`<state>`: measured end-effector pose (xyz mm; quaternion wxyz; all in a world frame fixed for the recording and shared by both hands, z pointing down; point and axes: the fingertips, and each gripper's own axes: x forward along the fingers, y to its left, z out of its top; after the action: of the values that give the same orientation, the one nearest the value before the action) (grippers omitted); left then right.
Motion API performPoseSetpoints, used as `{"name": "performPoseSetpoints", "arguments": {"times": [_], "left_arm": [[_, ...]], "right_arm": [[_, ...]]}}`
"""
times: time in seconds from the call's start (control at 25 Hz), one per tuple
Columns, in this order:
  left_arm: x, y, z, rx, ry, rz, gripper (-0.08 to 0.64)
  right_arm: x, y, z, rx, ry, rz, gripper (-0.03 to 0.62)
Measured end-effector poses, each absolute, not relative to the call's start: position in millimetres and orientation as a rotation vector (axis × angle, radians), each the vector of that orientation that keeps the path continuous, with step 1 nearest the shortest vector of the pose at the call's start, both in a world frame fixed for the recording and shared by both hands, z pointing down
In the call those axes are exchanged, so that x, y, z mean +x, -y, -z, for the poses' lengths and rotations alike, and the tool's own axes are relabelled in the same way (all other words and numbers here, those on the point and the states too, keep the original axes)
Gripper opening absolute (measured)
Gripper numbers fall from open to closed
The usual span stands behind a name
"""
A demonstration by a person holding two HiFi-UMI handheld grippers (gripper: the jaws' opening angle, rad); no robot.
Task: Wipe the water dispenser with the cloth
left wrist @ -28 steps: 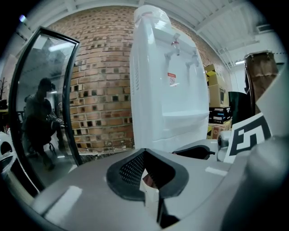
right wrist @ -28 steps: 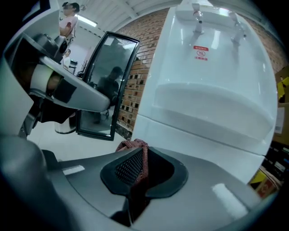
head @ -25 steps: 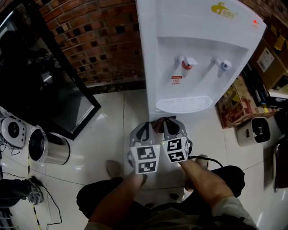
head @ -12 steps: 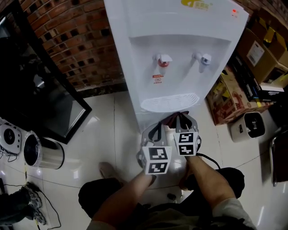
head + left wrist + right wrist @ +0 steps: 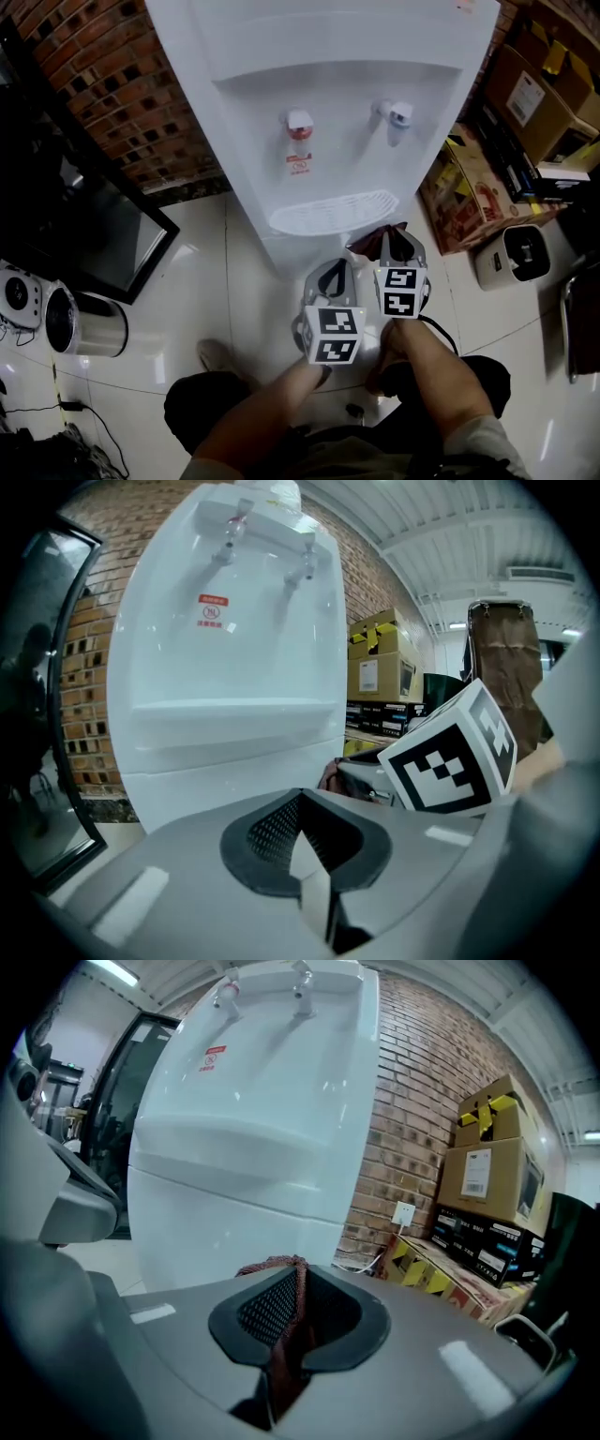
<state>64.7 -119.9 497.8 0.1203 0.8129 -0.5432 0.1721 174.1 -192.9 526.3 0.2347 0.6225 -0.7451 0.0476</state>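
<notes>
The white water dispenser [image 5: 328, 112] stands against the brick wall, with a red tap [image 5: 298, 122], a blue tap [image 5: 398, 114] and a drip tray [image 5: 333, 211]. Both grippers hang side by side, low in front of its base. My right gripper [image 5: 398, 239] is shut on a dark red cloth [image 5: 370, 242]; in the right gripper view the cloth [image 5: 281, 1349] runs between the jaws and pokes out at the tip of the right gripper [image 5: 298, 1283]. My left gripper [image 5: 336, 272] is shut with nothing in it, and in the left gripper view this gripper [image 5: 298, 803] faces the dispenser [image 5: 225, 696].
Cardboard boxes [image 5: 469, 197] and a small white appliance [image 5: 516, 253] crowd the floor to the dispenser's right. A black glass panel [image 5: 75, 225] and a steel bin [image 5: 89, 323] stand at the left. The person's shoe [image 5: 217, 356] rests on the white tiles.
The view has closed in on the dispenser. Both grippers have drifted right and nearer its lower front, the right one ahead, with the cloth still held.
</notes>
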Motion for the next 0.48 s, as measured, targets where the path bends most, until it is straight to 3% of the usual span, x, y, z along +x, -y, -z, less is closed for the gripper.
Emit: {"name": "performPoseSetpoints", "arguments": {"times": [0.48], "left_arm": [[73.5,119.3,-505.7,2.393,1.555,-0.525,0.0]], "right_arm": [[191.2,196.8,-531.5,1.746,2.025,-0.173,0.046]]}}
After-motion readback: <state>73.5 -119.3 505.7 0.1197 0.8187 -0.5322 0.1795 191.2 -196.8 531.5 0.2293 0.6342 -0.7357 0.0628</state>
